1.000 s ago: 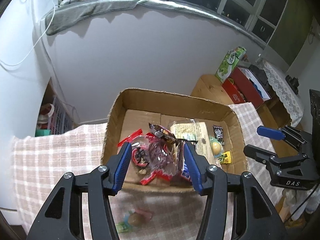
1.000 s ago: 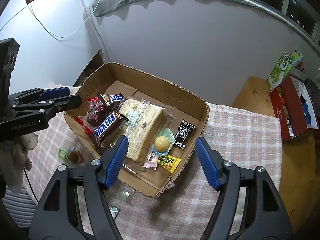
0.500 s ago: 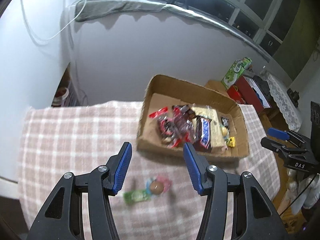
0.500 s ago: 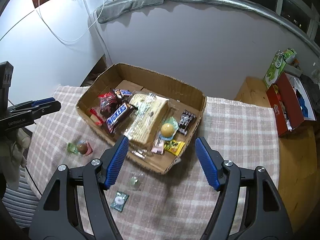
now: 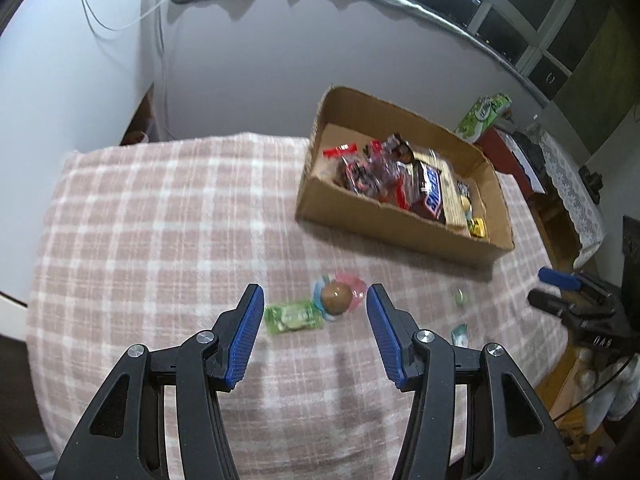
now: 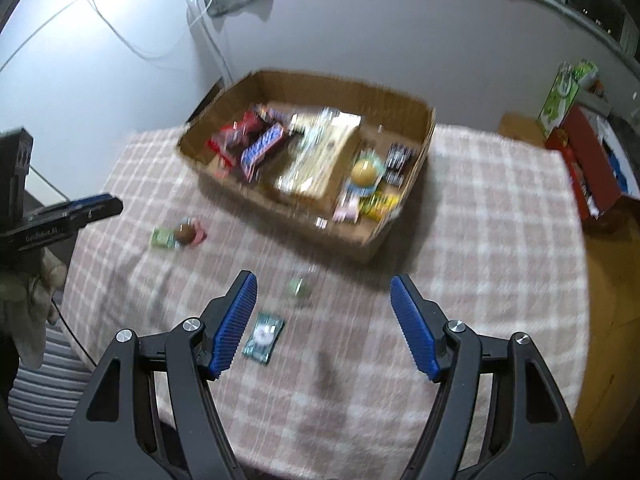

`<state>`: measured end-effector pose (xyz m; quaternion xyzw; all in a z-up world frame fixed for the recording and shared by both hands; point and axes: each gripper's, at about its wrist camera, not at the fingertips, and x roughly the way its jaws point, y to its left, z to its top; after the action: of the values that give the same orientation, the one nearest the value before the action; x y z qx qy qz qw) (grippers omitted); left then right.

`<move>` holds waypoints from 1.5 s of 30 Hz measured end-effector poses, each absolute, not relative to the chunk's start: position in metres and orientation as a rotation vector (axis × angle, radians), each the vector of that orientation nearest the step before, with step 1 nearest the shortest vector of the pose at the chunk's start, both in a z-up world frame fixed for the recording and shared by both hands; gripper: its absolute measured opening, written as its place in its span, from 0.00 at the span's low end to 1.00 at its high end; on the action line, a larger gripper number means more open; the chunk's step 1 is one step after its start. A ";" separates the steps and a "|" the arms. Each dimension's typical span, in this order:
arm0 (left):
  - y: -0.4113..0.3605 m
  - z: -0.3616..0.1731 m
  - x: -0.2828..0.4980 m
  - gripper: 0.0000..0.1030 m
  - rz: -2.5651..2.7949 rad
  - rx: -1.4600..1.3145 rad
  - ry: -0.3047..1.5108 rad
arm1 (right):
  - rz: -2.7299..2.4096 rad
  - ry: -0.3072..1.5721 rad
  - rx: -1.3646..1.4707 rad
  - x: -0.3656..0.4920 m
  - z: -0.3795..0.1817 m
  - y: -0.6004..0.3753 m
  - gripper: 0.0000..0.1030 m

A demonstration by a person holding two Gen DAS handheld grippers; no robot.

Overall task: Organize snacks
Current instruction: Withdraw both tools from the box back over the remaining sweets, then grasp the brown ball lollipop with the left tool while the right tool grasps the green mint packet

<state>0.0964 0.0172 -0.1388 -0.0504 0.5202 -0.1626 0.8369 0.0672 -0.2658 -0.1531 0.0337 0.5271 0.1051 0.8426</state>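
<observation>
So the whole next move is hanging on one thing: the brown ball snack (image 5: 337,298) is sitting just ahead of the left gripper (image 5: 315,300), pretty much lined up with the gap between its blue pads. Those jaws are standing apart with nothing in them. The ball is lying on the cloth (image 5: 160,220), apart from the box (image 5: 400,224) on the near side, with a green packet (image 5: 292,315) touching it on its left. The pair's long axis is running roughly across the gripper's opening, so my guess is a straight push forward and down would be straddling the ball, with the packet end crowding the left pad.

The right gripper (image 6: 323,292) is hanging released too, wider, and empty. It's the one nearer the teal wrapper (image 6: 264,336), which is lying just inside its left pad, and a small greenish candy (image 6: 299,287) a bit further out between the jaws. So left hand for the ball, right for the wrapper, that's how I'd judge it.

The left view is showing the ball's pink wrapping up close. The right view is blurry, but it's giving the side angle: the left gripper is hovering off to the side of the ball and clearly not touching it, which the left view alone isn't really telling you
</observation>
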 end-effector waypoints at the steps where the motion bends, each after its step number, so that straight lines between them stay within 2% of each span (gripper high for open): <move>1: 0.016 -0.142 0.095 0.51 -0.347 -0.107 1.106 | 0.225 1.123 0.071 0.064 -0.158 -0.264 0.70; 12: -0.011 -0.168 0.098 0.51 -0.392 -0.014 1.167 | 0.244 1.289 0.116 0.044 -0.220 -0.231 0.70; 27: -0.038 -0.201 0.117 0.50 -0.369 0.085 1.207 | 0.175 1.306 -0.025 0.046 -0.238 -0.196 0.70; 29: -0.038 -0.202 0.118 0.41 -0.369 0.072 1.210 | 0.173 1.302 -0.046 0.046 -0.239 -0.195 0.68; 32: -0.040 -0.202 0.115 0.35 -0.369 0.088 1.195 | 0.165 1.297 -0.087 0.042 -0.240 -0.191 0.65; 35: -0.042 -0.202 0.113 0.30 -0.366 0.114 1.188 | 0.169 1.298 -0.097 0.041 -0.240 -0.191 0.60; 38: -0.042 -0.203 0.110 0.29 -0.367 0.117 1.181 | 0.167 1.301 -0.093 0.041 -0.238 -0.194 0.50; 40: -0.047 -0.203 0.110 0.29 -0.366 0.121 1.178 | 0.166 1.302 -0.090 0.043 -0.237 -0.197 0.35; 42: -0.049 -0.203 0.109 0.29 -0.369 0.119 1.177 | 0.162 1.306 -0.089 0.045 -0.235 -0.201 0.26; 45: -0.053 -0.203 0.106 0.28 -0.387 0.127 1.177 | 0.181 1.314 -0.044 0.049 -0.235 -0.209 0.25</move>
<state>0.1055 -0.0532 -0.2030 0.0597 0.5514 -0.1814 0.8121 0.0492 -0.2087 -0.2345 -0.0205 0.6098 0.0838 0.7879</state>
